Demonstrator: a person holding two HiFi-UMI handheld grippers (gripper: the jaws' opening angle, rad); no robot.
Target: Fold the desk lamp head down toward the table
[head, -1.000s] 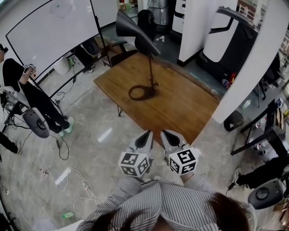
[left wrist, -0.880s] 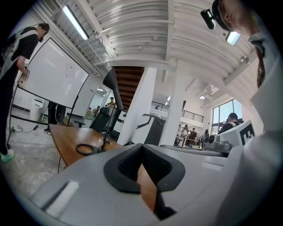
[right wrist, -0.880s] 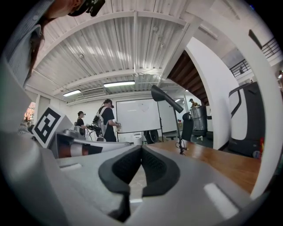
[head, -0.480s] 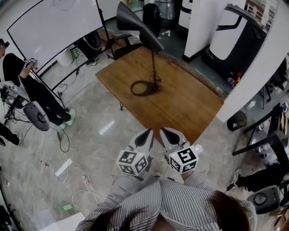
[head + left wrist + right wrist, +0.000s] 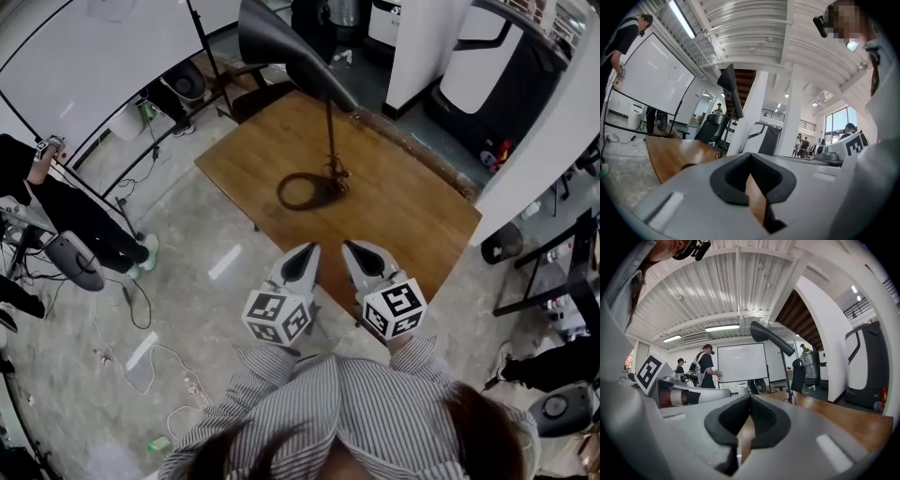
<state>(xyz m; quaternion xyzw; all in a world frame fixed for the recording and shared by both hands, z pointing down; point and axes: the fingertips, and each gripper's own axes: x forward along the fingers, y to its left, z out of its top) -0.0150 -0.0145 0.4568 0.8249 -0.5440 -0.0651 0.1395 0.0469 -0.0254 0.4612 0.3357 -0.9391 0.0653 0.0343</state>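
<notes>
Overhead, we are holding the left tool (image 5: 302, 258) and right tool (image 5: 361, 255) closed and empty near the bench (image 5: 412, 211) edge, with the lamp (image 5: 330, 131) standing mid-bench. Left gripper view: the lamp head (image 5: 730, 89) is raised, well apart. Right gripper view: same; we are judging this the approach, with reaching and opening next.

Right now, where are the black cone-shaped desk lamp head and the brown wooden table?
black cone-shaped desk lamp head (image 5: 269, 42), head view, middle of the shade.
brown wooden table (image 5: 412, 220), head view, bare top.

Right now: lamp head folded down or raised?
Raised: the lamp head sits atop its upright stem, well above the table.
</notes>
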